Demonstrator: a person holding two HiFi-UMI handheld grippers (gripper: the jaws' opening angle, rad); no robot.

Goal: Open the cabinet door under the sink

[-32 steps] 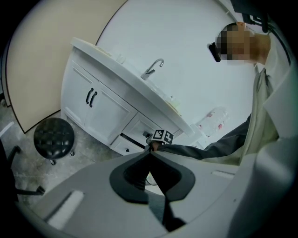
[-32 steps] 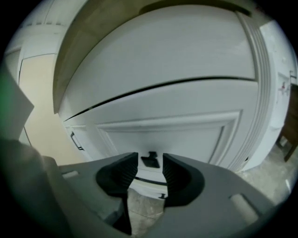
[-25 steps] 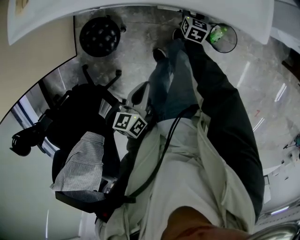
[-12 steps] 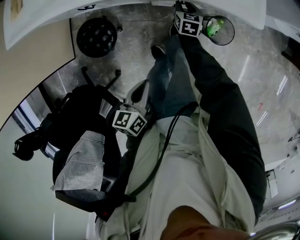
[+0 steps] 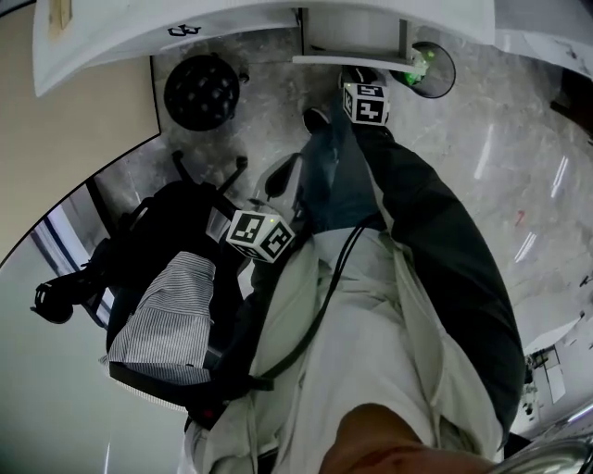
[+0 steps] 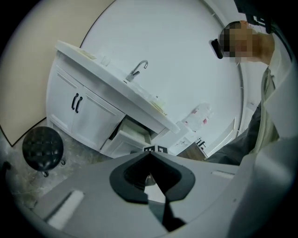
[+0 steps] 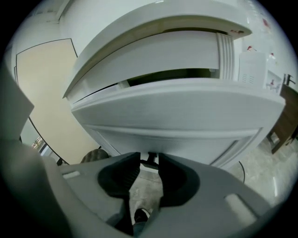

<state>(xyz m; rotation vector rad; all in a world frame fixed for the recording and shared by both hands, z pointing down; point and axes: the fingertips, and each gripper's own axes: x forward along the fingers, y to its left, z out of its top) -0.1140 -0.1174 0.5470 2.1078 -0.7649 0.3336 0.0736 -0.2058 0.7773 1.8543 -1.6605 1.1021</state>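
Observation:
The white cabinet door (image 7: 186, 116) under the sink counter (image 5: 232, 28) stands swung out, and a dark gap shows behind it. In the head view its top edge (image 5: 357, 59) juts from the cabinet. My right gripper (image 7: 149, 159) is shut on the door's small dark handle (image 7: 150, 162), which sits between its fingertips. The same right gripper (image 5: 359, 81) is at the top of the head view, right under the door's edge. My left gripper (image 6: 150, 156) hangs back by the person's hip, shut with nothing in it. From there the open door (image 6: 128, 135) shows below the faucet (image 6: 138, 69).
A black round stool (image 5: 201, 91) stands on the marble floor left of the open door. A black office chair with a striped shirt (image 5: 167, 319) over it is close on my left. A round bin (image 5: 431, 67) with something green in it sits right of the door. Two closed doors (image 6: 77, 103) lie further left.
My right gripper has drawn back towards the person, and the cabinet door has swung out with it; its edge now shows in the head view. The left gripper has barely moved.

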